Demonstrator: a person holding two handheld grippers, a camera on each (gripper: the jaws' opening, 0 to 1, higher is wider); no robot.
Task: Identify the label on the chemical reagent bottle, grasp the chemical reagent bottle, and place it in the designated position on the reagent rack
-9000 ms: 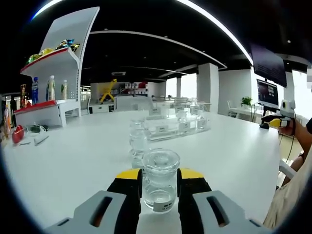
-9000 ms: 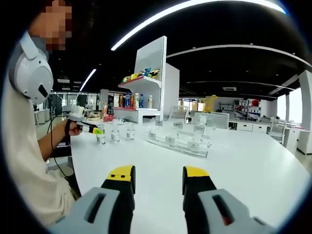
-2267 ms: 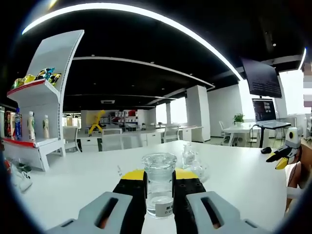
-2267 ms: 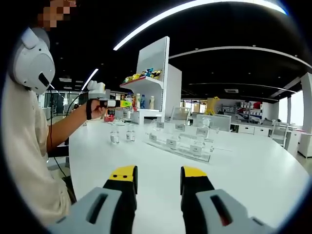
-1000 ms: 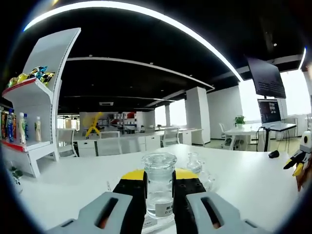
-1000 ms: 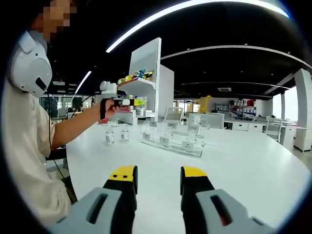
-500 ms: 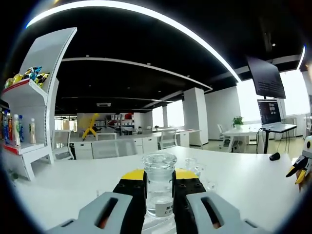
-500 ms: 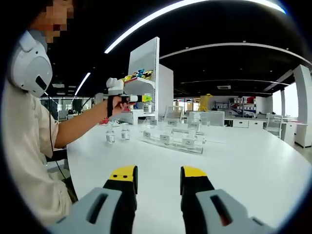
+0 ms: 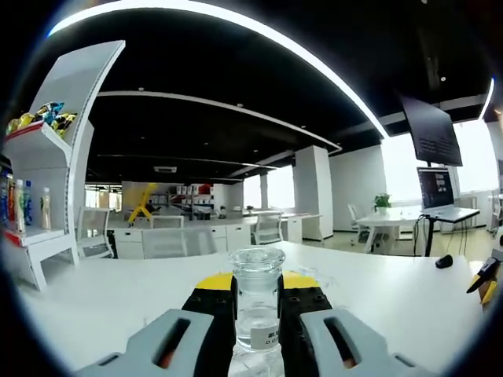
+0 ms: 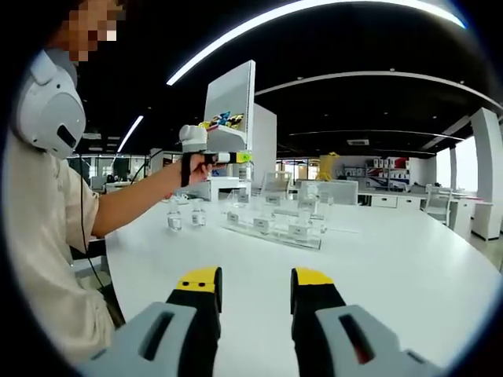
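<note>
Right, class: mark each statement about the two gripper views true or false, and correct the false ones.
1. The left gripper holds a clear reagent bottle. True.
2. The right gripper holds a bottle. False: its jaws stand apart with nothing between them.
3. The reagent rack stands on the white table. True.
4. The held bottle is brown glass. False: it is clear.
5. Two small bottles stand on the table beside the rack. True.
</note>
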